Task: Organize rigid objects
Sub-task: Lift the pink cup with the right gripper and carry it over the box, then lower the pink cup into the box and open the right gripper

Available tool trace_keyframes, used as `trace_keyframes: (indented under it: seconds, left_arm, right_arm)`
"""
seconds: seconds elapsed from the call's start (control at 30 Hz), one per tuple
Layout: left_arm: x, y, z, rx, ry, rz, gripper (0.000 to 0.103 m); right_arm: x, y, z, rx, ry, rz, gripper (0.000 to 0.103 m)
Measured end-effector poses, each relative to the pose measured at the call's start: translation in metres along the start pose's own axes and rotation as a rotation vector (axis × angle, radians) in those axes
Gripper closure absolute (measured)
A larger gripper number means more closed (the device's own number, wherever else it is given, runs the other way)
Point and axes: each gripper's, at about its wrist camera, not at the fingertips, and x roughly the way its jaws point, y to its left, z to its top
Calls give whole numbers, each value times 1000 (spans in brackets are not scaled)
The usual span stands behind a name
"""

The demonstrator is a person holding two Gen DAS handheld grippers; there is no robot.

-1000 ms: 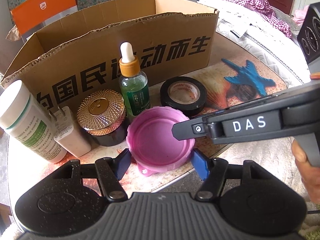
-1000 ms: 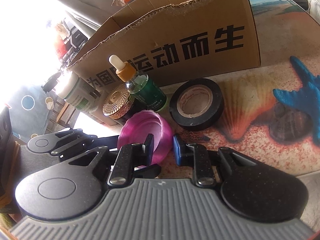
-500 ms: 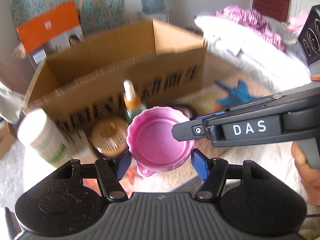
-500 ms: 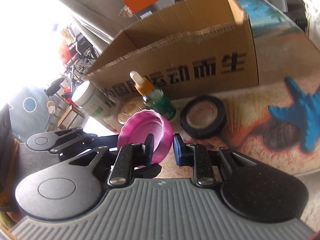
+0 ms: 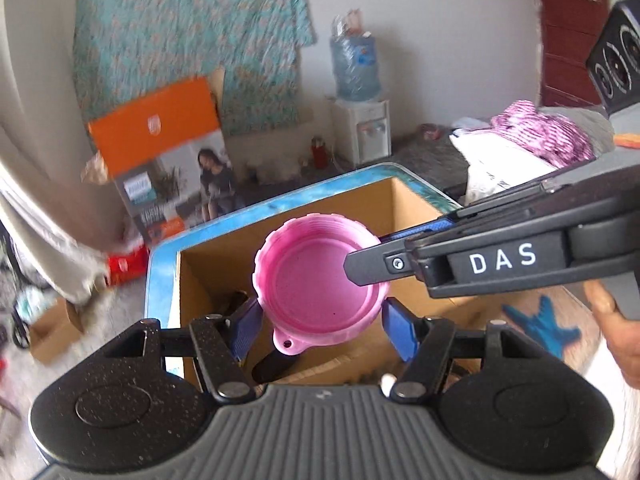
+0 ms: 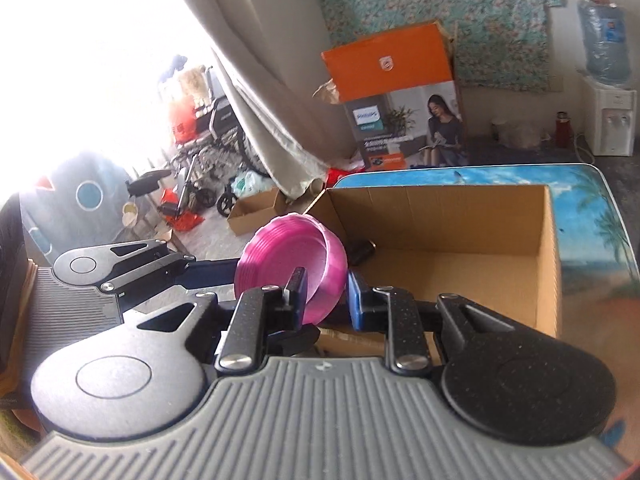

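1. Now a pink lid (image 5: 320, 280) hangs in the air above an open cardboard box (image 5: 408, 208), with its hollow side up.
2. Both grippers are on the lid at once.
3. On one side, the left gripper (image 5: 320, 320) has a blue pad on each side of the lid, and its fingers (image 5: 394, 322) are spread about as wide as the lid.
4. From the left camera you cannot tell for sure if those pads press on the lid or only sit beside it.
5. On the other side, the right gripper (image 6: 324, 296) pinches the lid's wall (image 6: 316, 256), with its two blue pads close together, one inside the rim and one outside.
6. Seen from the right camera, the lid tilts toward the box.
7. Down in the box lies a small dark thing (image 6: 360, 250), near the corner closest to the lid.
8. Under the box is a table (image 6: 592, 216) with a beach picture, and a blue starfish (image 5: 544, 326) is painted on it.
9. A hand (image 5: 616, 332) holds the right gripper's handle.
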Motion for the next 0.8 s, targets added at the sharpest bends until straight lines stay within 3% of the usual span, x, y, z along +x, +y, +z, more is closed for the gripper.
trace_keyframes:
  seconds: [0.27,0.57,0.8]
  left_arm:
    - [94,54,27,-126,234,-46,36]
    - [180,73,30,-167,432,-23,36]
    - [212,74,28,-166,502,14,36]
  right_arm:
    - [102,-55,60,92,255,40,82]
    - [204,-98,54,157,438,17,82]
    - [253,-115,49,182,499,10,82]
